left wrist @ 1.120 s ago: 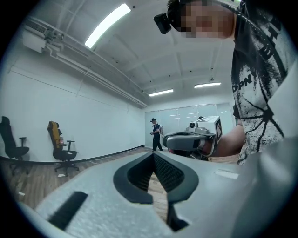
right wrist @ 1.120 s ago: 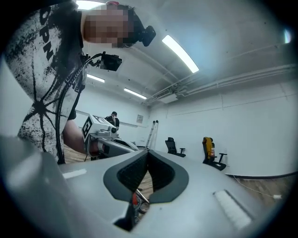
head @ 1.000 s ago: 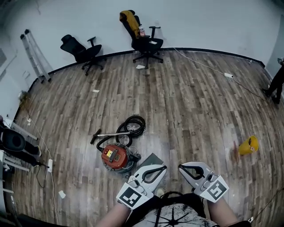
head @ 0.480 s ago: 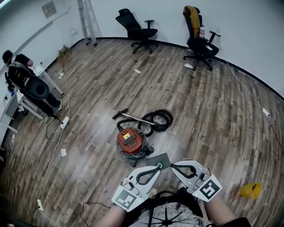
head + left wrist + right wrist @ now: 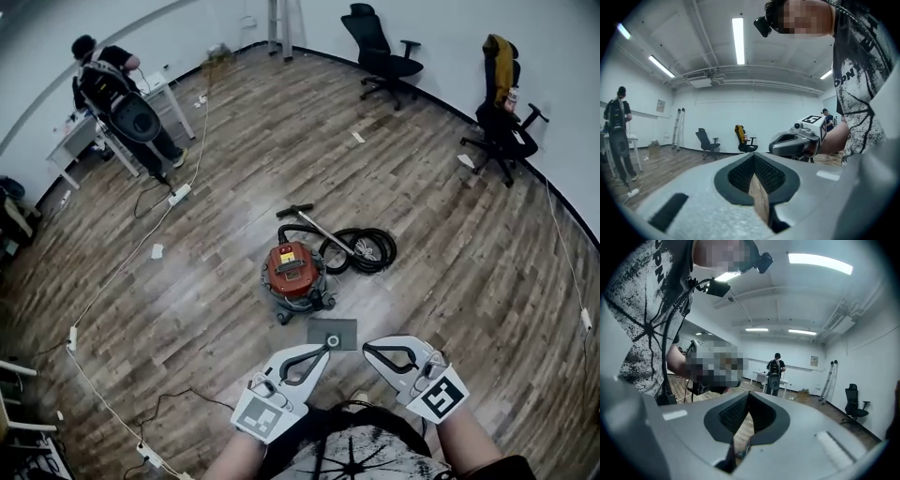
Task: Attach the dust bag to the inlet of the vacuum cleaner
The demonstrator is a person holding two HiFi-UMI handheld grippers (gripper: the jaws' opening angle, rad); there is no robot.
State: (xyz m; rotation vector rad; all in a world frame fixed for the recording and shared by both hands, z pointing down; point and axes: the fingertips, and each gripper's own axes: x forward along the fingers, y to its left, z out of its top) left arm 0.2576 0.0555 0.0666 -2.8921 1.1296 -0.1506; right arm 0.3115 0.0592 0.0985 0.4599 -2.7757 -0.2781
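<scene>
The head view has swung round, and the red-lidded drum vacuum cleaner [image 5: 292,274] with its black coiled hose [image 5: 364,251] now sits mid-frame on the wooden floor [image 5: 187,309] rather than low and left, so the person seems to be squaring up, with nothing attached yet. The left gripper [image 5: 325,351] is clenched on nothing. Just past its tip, the flat grey rectangular dust bag [image 5: 333,328] lies on the floor right in front of the vacuum cleaner, long axis across the view and round opening facing up, while the right gripper [image 5: 367,350] is clenched and empty too.
</scene>
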